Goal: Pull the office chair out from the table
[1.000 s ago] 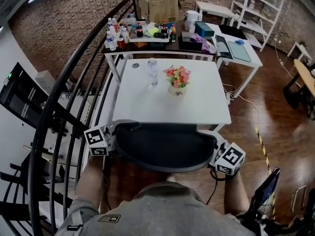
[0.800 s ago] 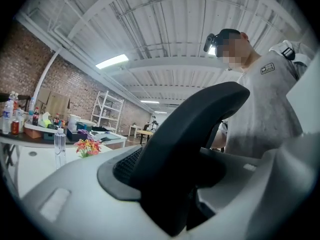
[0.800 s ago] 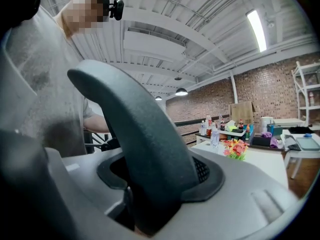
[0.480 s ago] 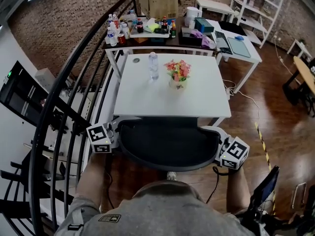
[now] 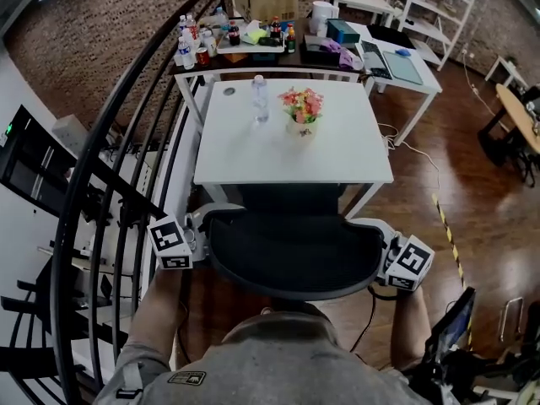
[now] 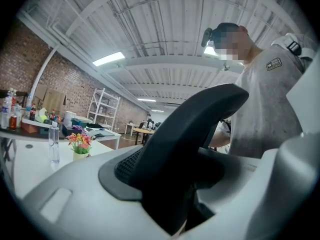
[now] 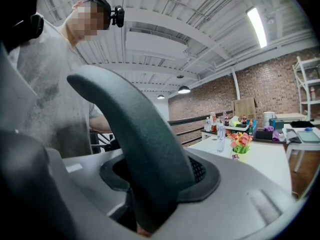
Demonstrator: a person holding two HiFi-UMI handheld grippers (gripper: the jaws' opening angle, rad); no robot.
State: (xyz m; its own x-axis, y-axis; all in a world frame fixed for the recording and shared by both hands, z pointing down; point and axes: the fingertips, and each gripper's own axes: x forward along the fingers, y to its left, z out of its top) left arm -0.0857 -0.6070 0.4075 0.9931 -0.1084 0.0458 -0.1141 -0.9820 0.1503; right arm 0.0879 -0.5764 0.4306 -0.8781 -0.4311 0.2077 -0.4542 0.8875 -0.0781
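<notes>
Pull step in hand. The office chair (image 5: 291, 251) stands at the counter's (image 5: 337, 154) 6 o'clock edge. The left gripper (image 5: 190, 241) and right gripper (image 5: 390, 260) jaws are closing on its backrest rim at 9 and 3 o'clock. Next: draw both evenly toward 6 o'clock.

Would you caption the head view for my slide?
Jaws of left gripper and right gripper closing on the office chair backrest, near white table.
</notes>
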